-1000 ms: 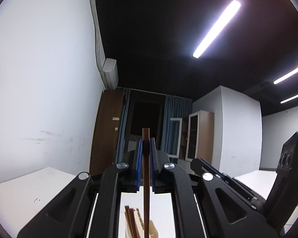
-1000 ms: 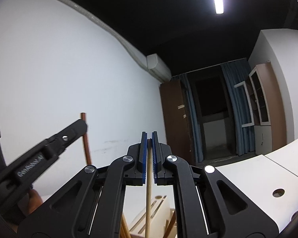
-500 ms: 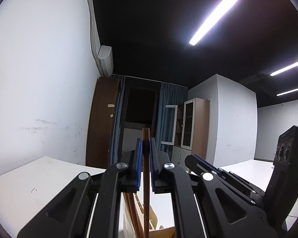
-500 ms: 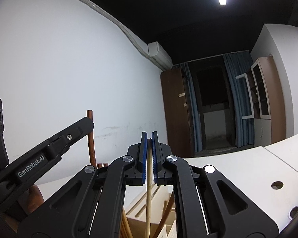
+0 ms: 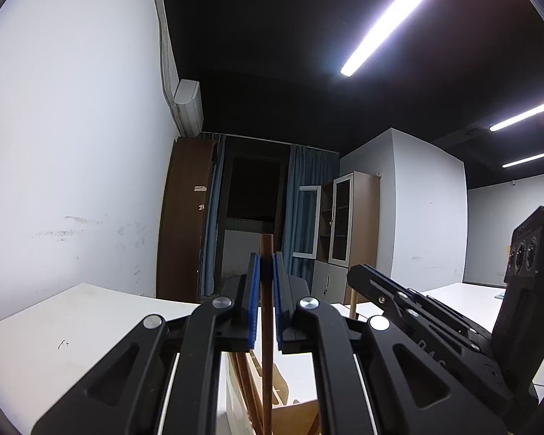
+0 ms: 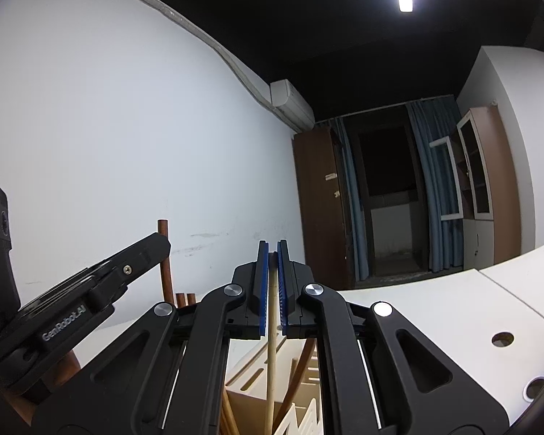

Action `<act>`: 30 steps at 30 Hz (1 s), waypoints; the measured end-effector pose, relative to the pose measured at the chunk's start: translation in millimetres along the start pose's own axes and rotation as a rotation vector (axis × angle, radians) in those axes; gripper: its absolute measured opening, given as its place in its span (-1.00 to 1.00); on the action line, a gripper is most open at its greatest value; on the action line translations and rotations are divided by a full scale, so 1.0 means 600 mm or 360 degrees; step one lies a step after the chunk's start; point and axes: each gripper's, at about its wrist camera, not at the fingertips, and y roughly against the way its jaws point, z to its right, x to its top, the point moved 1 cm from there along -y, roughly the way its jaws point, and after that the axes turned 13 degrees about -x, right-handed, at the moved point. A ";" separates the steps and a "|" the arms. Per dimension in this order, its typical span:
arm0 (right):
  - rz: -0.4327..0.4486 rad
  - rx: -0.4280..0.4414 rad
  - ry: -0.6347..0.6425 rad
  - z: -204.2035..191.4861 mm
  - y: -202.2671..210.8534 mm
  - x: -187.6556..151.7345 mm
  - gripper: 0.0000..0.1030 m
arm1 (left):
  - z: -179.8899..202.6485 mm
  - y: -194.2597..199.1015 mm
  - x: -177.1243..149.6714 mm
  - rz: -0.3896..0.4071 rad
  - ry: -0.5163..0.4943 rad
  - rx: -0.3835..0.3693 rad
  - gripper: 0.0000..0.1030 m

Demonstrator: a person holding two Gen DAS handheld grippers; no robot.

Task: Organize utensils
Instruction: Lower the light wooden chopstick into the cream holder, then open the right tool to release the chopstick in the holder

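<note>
Closest to hand, the left gripper (image 5: 266, 290) is clamped on a dark brown chopstick (image 5: 266, 330), its blue pads (image 5: 254, 301) pressed against either side of the stick. The stick stands upright, its blunt top poking a little above the fingertips and its lower part running down between the black linkages toward a pale wooden utensil holder (image 5: 290, 411) below. A couple more dark brown sticks (image 5: 244, 373) lean in that holder just left of the held one.

The right gripper (image 6: 272, 282) is likewise closed tight, gripping a light wooden chopstick (image 6: 271, 369) that hangs straight down from between its blue pads (image 6: 261, 282). Its lower end reaches into the slotted holder (image 6: 257, 377) beneath, though I cannot tell whether it touches bottom. From this side the left gripper appears at the lower left, beside the right one, with the brown stick rising above its finger and two short brown stick ends (image 6: 185, 299) showing near it.

Both grippers sit over a white table (image 6: 435, 322) with round cable holes (image 6: 502, 339). Beyond it stand a white wall (image 5: 72, 181), a brown cabinet (image 5: 185, 217), blue curtains (image 5: 301, 203) and a glass-fronted cupboard (image 5: 348, 217), under strip lights on a dark ceiling.
</note>
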 end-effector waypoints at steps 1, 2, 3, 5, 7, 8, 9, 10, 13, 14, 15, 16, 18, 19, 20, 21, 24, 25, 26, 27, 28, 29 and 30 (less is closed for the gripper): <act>-0.0003 -0.0004 0.0001 0.000 -0.001 -0.001 -0.91 | 0.001 0.000 -0.001 -0.0006 -0.0008 -0.0002 -0.87; -0.0004 -0.0005 0.0008 0.000 -0.001 -0.002 -0.91 | 0.002 0.001 -0.002 -0.0004 -0.0014 -0.0001 -0.87; -0.0007 -0.0003 0.0013 -0.004 0.001 -0.006 -0.91 | 0.002 0.001 -0.002 -0.0004 -0.0019 -0.0001 -0.87; -0.0018 0.0003 0.0016 -0.006 0.001 -0.011 -0.91 | 0.002 0.001 -0.004 -0.0013 -0.0024 -0.0007 -0.87; -0.0029 0.0007 0.0034 -0.011 0.006 -0.016 -0.91 | 0.001 0.000 -0.007 -0.0024 -0.0025 -0.0012 -0.87; -0.0034 0.0008 0.0042 -0.012 0.006 -0.017 -0.91 | 0.001 0.000 -0.007 -0.0029 -0.0028 -0.0014 -0.87; -0.0041 0.0007 0.0050 -0.013 0.008 -0.019 -0.91 | 0.001 0.002 -0.008 -0.0025 -0.0029 -0.0014 -0.87; -0.0050 0.0009 0.0056 -0.014 0.009 -0.020 -0.91 | 0.001 0.002 -0.007 -0.0030 -0.0030 -0.0017 -0.87; -0.0079 0.0011 0.0075 -0.015 0.010 -0.023 -0.91 | 0.000 0.000 -0.008 -0.0044 -0.0037 -0.0017 -0.87; -0.0086 0.0012 0.0081 -0.014 0.010 -0.024 -0.91 | -0.001 -0.001 -0.008 -0.0054 -0.0033 -0.0024 -0.87; -0.0096 0.0013 0.0086 -0.013 0.011 -0.024 -0.91 | -0.002 -0.001 -0.008 -0.0060 -0.0029 -0.0029 -0.87; -0.0104 0.0014 0.0090 -0.012 0.012 -0.023 -0.91 | -0.003 -0.001 -0.009 -0.0062 -0.0027 -0.0033 -0.87; -0.0117 0.0014 0.0097 -0.009 0.014 -0.020 -0.91 | -0.003 -0.001 -0.011 -0.0078 -0.0030 -0.0043 -0.87; -0.0123 0.0011 0.0097 -0.008 0.015 -0.020 -0.90 | -0.003 0.001 -0.013 -0.0076 -0.0032 -0.0041 -0.87; -0.0138 0.0010 0.0091 -0.004 0.015 -0.019 -0.90 | -0.003 0.003 -0.014 -0.0081 -0.0035 -0.0037 -0.87; -0.0152 0.0010 0.0083 -0.003 0.015 -0.019 -0.90 | -0.003 0.001 -0.014 -0.0106 -0.0038 -0.0040 -0.87; -0.0190 0.0007 0.0056 0.006 0.017 -0.015 -0.70 | -0.009 0.001 -0.013 -0.0148 -0.0013 -0.0061 -0.86; -0.0189 -0.0002 0.0057 0.008 0.019 -0.013 -0.58 | -0.011 0.003 -0.012 -0.0157 -0.0004 -0.0058 -0.77; -0.0187 -0.0007 0.0055 0.010 0.023 -0.012 -0.57 | -0.015 0.005 -0.010 -0.0160 0.0008 -0.0055 -0.65; -0.0188 -0.0011 0.0052 0.012 0.025 -0.010 -0.57 | -0.017 0.008 -0.008 -0.0158 0.0019 -0.0057 -0.62; -0.0186 -0.0022 0.0050 0.015 0.028 -0.006 -0.56 | -0.022 0.013 -0.004 -0.0153 0.0041 -0.0056 -0.61; -0.0185 -0.0030 0.0049 0.016 0.032 -0.006 -0.56 | -0.024 0.017 -0.003 -0.0152 0.0051 -0.0053 -0.61; -0.0184 -0.0042 0.0047 0.020 0.036 -0.004 -0.56 | -0.026 0.022 0.001 -0.0152 0.0062 -0.0051 -0.61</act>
